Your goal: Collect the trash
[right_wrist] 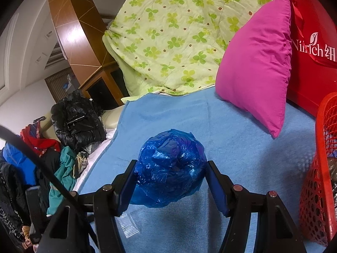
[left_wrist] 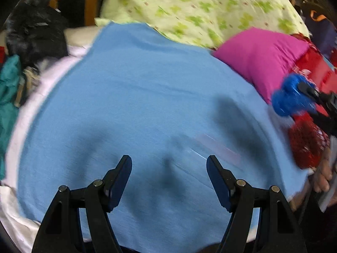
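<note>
The left gripper (left_wrist: 169, 176) appears at the bottom of the left wrist view with its jaws spread wide and nothing between them; only the blue blanket (left_wrist: 134, 97) lies beneath the gap. A faint clear plastic wrapper (left_wrist: 212, 149), blurred, rests on the blanket just beyond the right fingertip. At the right edge of this view, the right gripper (left_wrist: 303, 93) carries a crumpled blue plastic bag (left_wrist: 291, 97) in front of a magenta pillow (left_wrist: 263, 57). A red mesh basket (left_wrist: 303, 145) sits below the bag, at the blanket's right edge, with a person's hand (left_wrist: 323, 172) beside it. A green floral quilt (left_wrist: 200, 6) is piled behind the blanket, and a black jacket (left_wrist: 35, 33) lies at the far left. In the right wrist view, the right gripper (right_wrist: 170, 176) is clamped on the blue plastic bag (right_wrist: 170, 168), both pads pressing its sides, and the bag is lifted clear of the blue blanket (right_wrist: 242, 130). The red mesh basket (right_wrist: 318, 179) stands at the right edge, near the bag but not touching it. The magenta pillow (right_wrist: 257, 69) leans against a red carrier bag (right_wrist: 311, 67). A clear ridged wrapper (right_wrist: 128, 225) lies on the blanket under the left finger.
</note>
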Demonstrator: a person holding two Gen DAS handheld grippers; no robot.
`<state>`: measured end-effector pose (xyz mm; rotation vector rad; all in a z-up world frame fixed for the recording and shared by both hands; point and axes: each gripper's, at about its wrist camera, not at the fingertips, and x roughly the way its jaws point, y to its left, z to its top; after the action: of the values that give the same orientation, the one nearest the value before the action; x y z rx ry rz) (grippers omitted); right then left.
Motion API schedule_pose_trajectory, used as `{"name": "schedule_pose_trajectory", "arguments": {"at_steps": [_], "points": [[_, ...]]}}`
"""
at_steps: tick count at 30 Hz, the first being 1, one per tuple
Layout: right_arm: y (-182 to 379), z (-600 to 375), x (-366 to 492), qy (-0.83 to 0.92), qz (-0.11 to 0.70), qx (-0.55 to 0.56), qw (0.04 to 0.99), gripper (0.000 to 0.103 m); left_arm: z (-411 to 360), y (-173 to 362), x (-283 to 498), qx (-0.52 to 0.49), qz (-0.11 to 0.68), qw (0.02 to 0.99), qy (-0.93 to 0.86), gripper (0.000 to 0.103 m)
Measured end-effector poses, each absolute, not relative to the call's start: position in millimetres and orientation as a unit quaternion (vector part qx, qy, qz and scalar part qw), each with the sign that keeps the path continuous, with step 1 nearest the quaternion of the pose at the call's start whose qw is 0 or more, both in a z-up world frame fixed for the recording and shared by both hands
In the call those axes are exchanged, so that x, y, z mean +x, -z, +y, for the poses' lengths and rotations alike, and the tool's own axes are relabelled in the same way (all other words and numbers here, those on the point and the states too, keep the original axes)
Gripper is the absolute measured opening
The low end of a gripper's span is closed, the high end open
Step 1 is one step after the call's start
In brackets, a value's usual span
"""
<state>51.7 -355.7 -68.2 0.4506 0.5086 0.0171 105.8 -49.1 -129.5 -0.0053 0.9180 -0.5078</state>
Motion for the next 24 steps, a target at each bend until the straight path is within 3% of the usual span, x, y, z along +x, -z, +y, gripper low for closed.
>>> {"name": "schedule_pose_trajectory", "arguments": {"at_steps": [6, 19, 24], "points": [[67.4, -355.8, 49.9, -0.008, 0.247, 0.224, 0.943, 0.068, -69.6, 138.9, 109.4, -0.048, 0.476, 0.841, 0.252, 0.074], [65.2, -359.7, 42.7, -0.001, 0.238, 0.235, 0.942, 0.068, -145.2, 117.6, 149.8, 0.057, 0.458, 0.855, 0.237, 0.074], [66.2, -365.6, 38.4, 0.008, 0.235, 0.248, 0.94, 0.068, -132.8, 115.0, 167.1, 0.049, 0.454, 0.86, 0.227, 0.074]]}}
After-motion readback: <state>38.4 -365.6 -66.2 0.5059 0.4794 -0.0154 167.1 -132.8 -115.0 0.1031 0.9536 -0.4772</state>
